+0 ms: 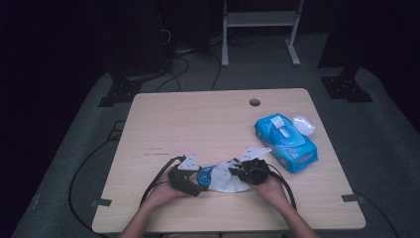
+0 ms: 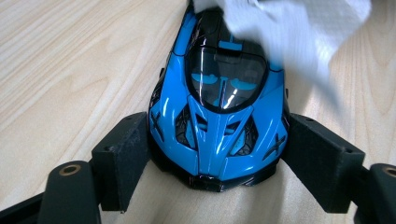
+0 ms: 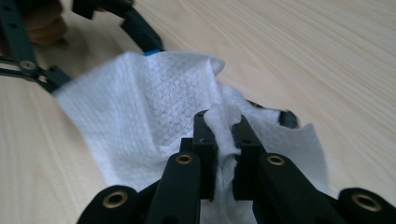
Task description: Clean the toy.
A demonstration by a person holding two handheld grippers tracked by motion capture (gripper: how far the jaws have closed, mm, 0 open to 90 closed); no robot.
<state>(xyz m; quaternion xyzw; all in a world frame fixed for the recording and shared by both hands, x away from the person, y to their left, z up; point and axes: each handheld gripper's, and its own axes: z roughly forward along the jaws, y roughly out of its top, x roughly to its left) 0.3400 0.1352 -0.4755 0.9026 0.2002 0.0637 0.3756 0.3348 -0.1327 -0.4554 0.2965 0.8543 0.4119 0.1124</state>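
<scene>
A glossy blue and black toy car (image 2: 219,107) rests on the wooden table, clamped at its sides by my left gripper (image 2: 217,161), which is shut on it. In the high view the car (image 1: 205,174) peeks out between both hands near the table's front. A white wet wipe (image 3: 159,107) lies draped over the far part of the car. My right gripper (image 3: 223,140) is shut on a pinched fold of that wipe. From above, the wipe (image 1: 227,179) sits between my left gripper (image 1: 194,182) and right gripper (image 1: 236,172).
A blue pack of wet wipes (image 1: 286,142) lies to the right of the hands, with a white lid-like object (image 1: 304,124) beside it. A round cable hole (image 1: 254,102) is near the table's far edge (image 1: 220,91). Cables trail off the front.
</scene>
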